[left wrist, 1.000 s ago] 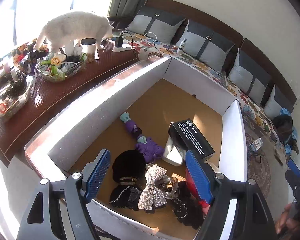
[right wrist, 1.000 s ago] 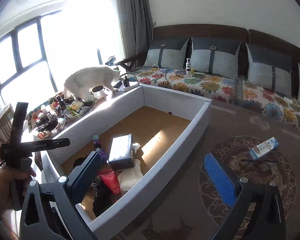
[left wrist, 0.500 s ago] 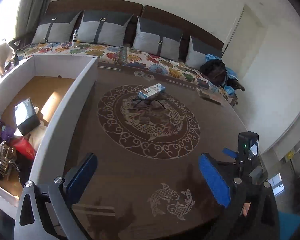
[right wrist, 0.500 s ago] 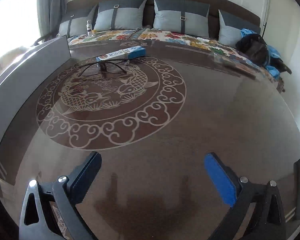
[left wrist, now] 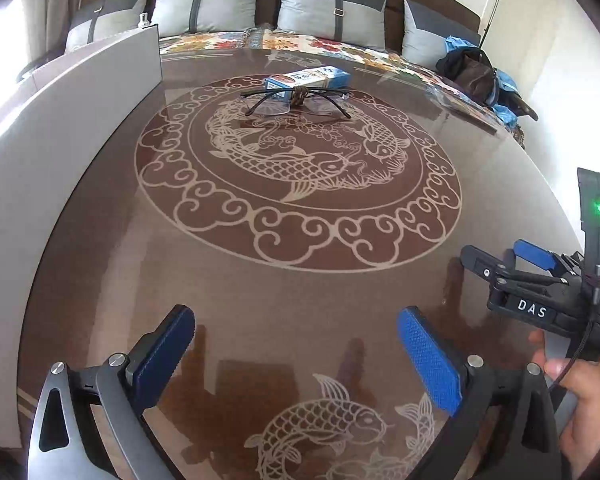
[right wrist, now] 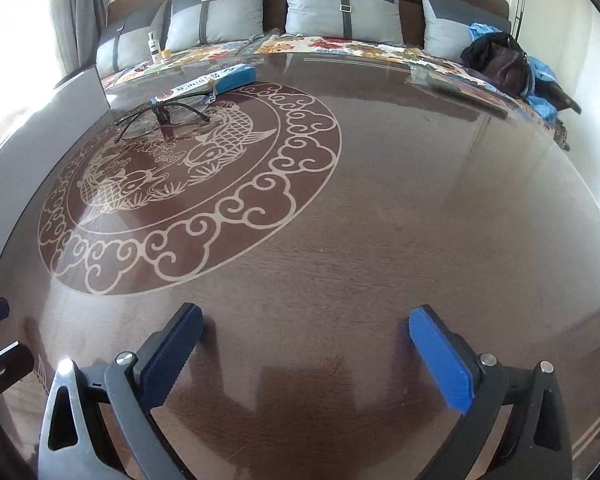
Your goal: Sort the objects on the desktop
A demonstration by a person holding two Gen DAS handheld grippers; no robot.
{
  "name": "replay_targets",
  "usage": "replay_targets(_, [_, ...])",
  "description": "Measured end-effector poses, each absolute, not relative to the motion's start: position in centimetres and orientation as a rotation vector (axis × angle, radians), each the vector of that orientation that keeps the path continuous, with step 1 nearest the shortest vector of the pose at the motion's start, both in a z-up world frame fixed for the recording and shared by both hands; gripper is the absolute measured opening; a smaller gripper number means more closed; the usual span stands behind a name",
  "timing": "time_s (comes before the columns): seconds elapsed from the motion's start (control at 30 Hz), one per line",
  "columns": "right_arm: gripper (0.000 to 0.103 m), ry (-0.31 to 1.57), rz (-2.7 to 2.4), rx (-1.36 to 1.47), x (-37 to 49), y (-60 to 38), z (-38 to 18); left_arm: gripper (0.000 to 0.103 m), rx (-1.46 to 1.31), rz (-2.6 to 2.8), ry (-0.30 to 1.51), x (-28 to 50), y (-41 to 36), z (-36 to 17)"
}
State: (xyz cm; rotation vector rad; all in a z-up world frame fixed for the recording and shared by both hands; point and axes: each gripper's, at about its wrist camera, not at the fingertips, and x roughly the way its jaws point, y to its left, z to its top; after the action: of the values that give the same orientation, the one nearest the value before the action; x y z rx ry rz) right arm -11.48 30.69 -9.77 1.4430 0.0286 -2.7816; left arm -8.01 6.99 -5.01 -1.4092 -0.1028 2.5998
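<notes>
A: What is the surface?

B: A glossy brown table (left wrist: 340,300) with pale carp and cloud inlay. A white box wall (left wrist: 60,120) runs along its left edge; a sofa (right wrist: 340,44) with a floral cover lies behind.

A: The jaws?

B: The left gripper (left wrist: 296,360) has just been opening and now gapes fully, nothing between its blue pads. The right gripper (right wrist: 306,354) is spread wide too, empty, low over bare wood.

A: The things to sort?

B: One pair of glasses (left wrist: 296,100) at the far rim of the inlay, touching one blue carton (left wrist: 308,77) behind it.

A: Counts?

B: Four grey cushions (right wrist: 342,4), one small bottle (right wrist: 153,46), one dark bag (right wrist: 500,60) on blue cloth.
</notes>
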Motion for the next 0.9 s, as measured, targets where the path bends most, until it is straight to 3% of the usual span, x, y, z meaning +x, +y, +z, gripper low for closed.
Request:
replay_targets(0.2, [0.103,0.028,-2.787,1.437,-11.8,30.6,-9.9,0.103,-1.422,2.641,-0.084,-11.8,7.6,-6.1])
replay_targets(0.33, [0.103,0.031,-2.788,1.44,-11.8,30.6,-9.7,0.103,-1.38,2.677,0.099,-12.3,9.0,-6.6])
replay_targets(0.9, [0.103,0.031,-2.788,1.443,-12.0,30.4,-9.5,0.103,-1.377,2.669,0.088,-12.2,8.8,-6.6])
